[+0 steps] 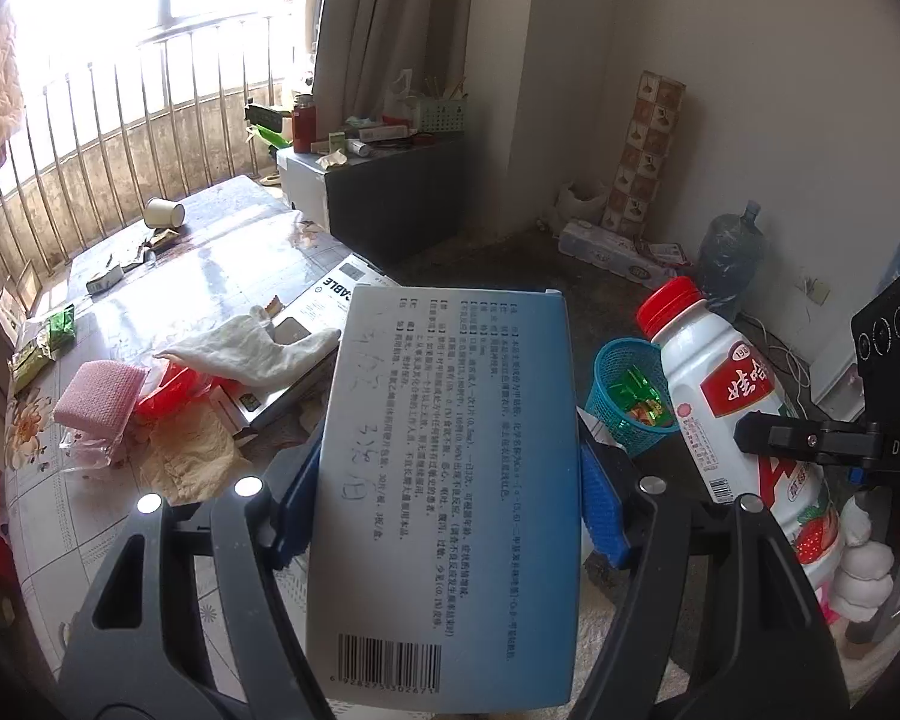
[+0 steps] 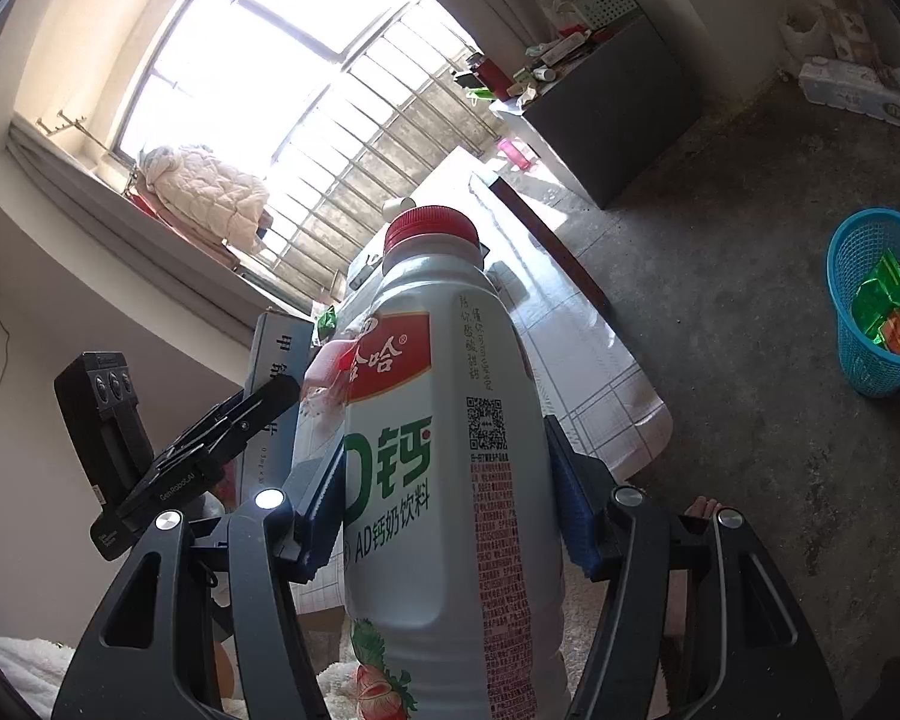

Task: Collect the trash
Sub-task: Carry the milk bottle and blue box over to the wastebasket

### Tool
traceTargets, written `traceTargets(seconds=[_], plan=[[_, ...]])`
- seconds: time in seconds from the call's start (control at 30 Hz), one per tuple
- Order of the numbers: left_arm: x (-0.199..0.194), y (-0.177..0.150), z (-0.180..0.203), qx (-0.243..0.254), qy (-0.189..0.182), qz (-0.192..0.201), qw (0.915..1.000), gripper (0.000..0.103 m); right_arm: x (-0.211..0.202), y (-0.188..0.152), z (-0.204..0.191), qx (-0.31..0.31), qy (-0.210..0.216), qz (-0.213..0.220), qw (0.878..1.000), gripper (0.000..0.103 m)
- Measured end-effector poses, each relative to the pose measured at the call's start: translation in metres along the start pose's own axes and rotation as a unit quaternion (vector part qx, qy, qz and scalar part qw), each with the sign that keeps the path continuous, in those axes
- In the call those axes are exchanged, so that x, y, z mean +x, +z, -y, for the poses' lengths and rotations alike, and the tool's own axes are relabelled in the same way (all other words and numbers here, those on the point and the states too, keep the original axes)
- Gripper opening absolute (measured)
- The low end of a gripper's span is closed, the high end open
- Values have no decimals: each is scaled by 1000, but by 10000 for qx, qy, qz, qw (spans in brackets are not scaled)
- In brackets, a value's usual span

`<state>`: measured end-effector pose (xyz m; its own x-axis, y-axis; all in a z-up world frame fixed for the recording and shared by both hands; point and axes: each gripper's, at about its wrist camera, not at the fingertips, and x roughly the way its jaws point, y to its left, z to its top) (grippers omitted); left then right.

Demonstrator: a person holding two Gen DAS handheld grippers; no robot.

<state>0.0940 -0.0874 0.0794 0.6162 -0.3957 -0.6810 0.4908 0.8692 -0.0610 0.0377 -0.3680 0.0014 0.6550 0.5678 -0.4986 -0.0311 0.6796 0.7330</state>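
Both grippers were loaded, so the step in hand was judged to be the carry toward the basket (image 1: pixel 630 396), a blue mesh bin standing on the concrete floor beside the table (image 1: pixel 168 276).

The left gripper (image 1: pixel 444 480) had its jaws pinching a flat blue-grey carton (image 1: pixel 444 480) by its two long edges, barcode end nearest the camera. The carton was held in the air, above and to the table side of the basket.

The right gripper (image 2: pixel 450 510) had its jaws pinching a white milk-drink bottle (image 2: pixel 438 420) with a red cap (image 2: pixel 431 227), upright and gripped across the body. In the right wrist view the basket (image 2: pixel 876 306) lay well off to the right, with the bottle not yet over it.

The basket already held green and red wrappers (image 1: pixel 639 399).

More litter lay on the table near the basket: a white rag (image 1: pixel 252 351), a pink sponge (image 1: pixel 99 399), a red bag (image 1: pixel 171 390) and a paper cup (image 1: pixel 163 213) at the far end.

Judgement: the next move called for bringing one gripper at a time over the basket's mouth before spreading the jaws. The carton looked wide for that opening and might need to go in end first.
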Motion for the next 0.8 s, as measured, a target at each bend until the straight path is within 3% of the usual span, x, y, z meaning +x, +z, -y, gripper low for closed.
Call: traceTargets(seconds=[0.2,0.43,0.63,0.8], plan=[[55,40,76,394,-809,-401,9951,68,-55,3,73,798,-561,740,9925,59],[160,76,176,544,-1710,-1475,9727,68,-99,-4,165,1825,-1072,1345,9680,59],[274,80,247,613,-1825,-2484,9493,68,-88,1,251,2618,-1093,1329,9496,59],[360,75,283,704,-1578,-2918,9407,68,-62,24,321,3163,-1029,1140,9362,59]])
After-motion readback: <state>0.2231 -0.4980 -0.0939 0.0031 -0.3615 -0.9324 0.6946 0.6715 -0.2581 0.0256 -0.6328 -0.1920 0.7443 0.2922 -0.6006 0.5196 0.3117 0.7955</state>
